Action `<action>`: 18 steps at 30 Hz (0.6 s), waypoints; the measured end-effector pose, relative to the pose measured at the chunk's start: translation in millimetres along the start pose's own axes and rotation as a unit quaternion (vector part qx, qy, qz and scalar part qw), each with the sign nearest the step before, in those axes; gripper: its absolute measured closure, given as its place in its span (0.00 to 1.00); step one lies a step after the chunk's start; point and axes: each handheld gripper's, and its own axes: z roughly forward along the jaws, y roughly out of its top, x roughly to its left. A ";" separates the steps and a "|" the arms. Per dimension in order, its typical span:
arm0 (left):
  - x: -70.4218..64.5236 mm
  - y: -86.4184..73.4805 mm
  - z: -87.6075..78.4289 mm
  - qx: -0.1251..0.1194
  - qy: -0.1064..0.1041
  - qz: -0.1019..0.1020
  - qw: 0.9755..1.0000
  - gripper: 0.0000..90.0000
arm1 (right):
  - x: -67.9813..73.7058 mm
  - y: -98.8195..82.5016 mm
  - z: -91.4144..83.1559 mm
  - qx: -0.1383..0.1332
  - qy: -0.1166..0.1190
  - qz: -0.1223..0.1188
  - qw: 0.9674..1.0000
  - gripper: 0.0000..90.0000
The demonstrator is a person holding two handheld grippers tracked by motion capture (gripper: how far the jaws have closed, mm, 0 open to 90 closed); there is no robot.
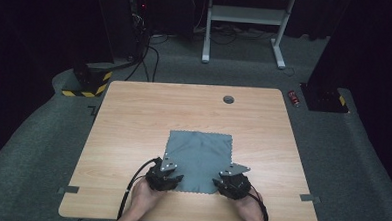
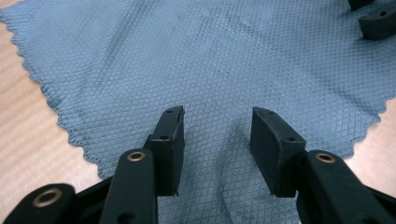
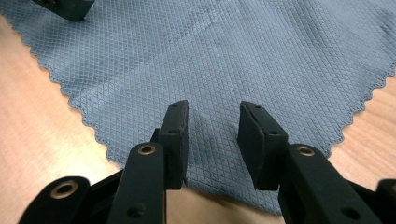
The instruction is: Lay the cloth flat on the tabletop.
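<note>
A grey cloth (image 1: pixel 199 160) with a zigzag-cut edge lies flat on the wooden table (image 1: pixel 133 123), close to the near edge. My left gripper (image 1: pixel 176 179) rests over the cloth's near left corner. In the left gripper view its jaws (image 2: pixel 217 130) stand apart, with the diamond-weave cloth (image 2: pixel 210 60) flat beneath them and nothing pinched. My right gripper (image 1: pixel 220 183) is at the near right corner. Its jaws (image 3: pixel 212 123) are also apart above the cloth (image 3: pixel 233 51), just inside the hem. Each gripper view catches the other gripper's tips at a far corner (image 2: pixel 378 21) (image 3: pixel 65 7).
A round cable hole (image 1: pixel 228 99) sits near the table's far edge. Grey tape marks lie at the near left (image 1: pixel 69 189) and near right (image 1: pixel 308 198). Beyond the table, on the carpet, are a white desk frame (image 1: pixel 245 15), a red can (image 1: pixel 294 98) and dark stands.
</note>
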 end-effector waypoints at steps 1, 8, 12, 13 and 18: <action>-0.8 -0.4 -0.6 0.001 -0.005 -0.005 1.000 0.61 | 0.1 0.2 -0.4 0.002 0.003 -0.003 1.000 0.70; 21.0 5.6 3.0 -0.029 0.015 -0.036 0.999 0.50 | -32.3 5.6 -4.8 -0.037 -0.004 0.053 0.998 0.71; 34.7 9.0 5.7 -0.041 0.040 -0.054 0.997 0.49 | -67.9 13.9 -4.3 -0.044 -0.060 0.090 0.993 0.74; 36.9 9.1 6.2 -0.041 0.046 -0.050 0.997 0.49 | -73.0 16.3 -2.6 -0.040 -0.069 0.096 0.992 0.76; 39.5 4.0 13.1 -0.033 0.061 -0.052 0.996 0.48 | -90.9 30.2 15.2 -0.023 -0.078 0.120 0.989 0.87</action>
